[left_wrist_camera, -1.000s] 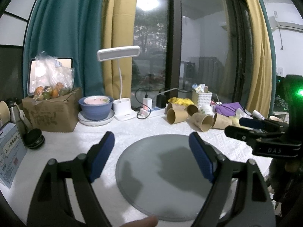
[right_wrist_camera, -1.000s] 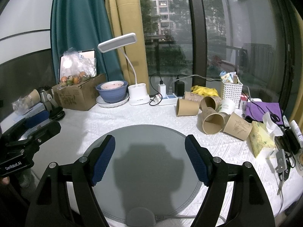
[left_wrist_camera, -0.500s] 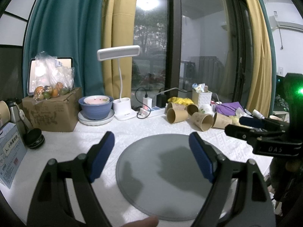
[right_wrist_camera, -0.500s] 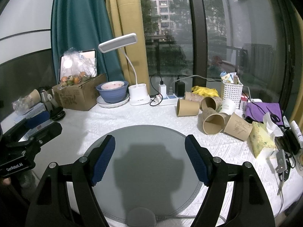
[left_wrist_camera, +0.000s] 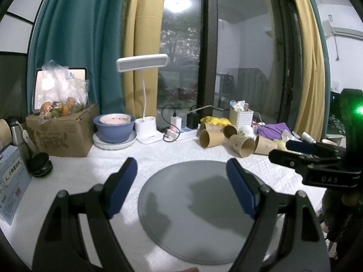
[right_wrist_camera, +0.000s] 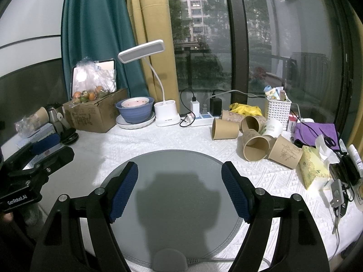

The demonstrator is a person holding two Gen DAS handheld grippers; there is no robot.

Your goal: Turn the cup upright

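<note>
Several brown paper cups lie on their sides in a cluster at the back right of the white table; one point(right_wrist_camera: 255, 147) has its mouth toward me, another point(right_wrist_camera: 224, 128) lies left of it, and the cluster shows in the left wrist view point(left_wrist_camera: 241, 145). A round grey mat point(right_wrist_camera: 174, 165) lies in front of me, also in the left wrist view point(left_wrist_camera: 204, 195). My left gripper point(left_wrist_camera: 181, 185) is open and empty above the mat. My right gripper point(right_wrist_camera: 179, 188) is open and empty above the mat, well short of the cups.
A white desk lamp point(right_wrist_camera: 166, 113), a blue bowl on a plate point(right_wrist_camera: 135, 113), a cardboard box with bagged fruit point(right_wrist_camera: 95, 111), a power strip point(right_wrist_camera: 199, 119), a white basket point(right_wrist_camera: 278, 110), a tissue pack point(right_wrist_camera: 314, 167) and a purple cloth point(right_wrist_camera: 317, 132) line the back and right.
</note>
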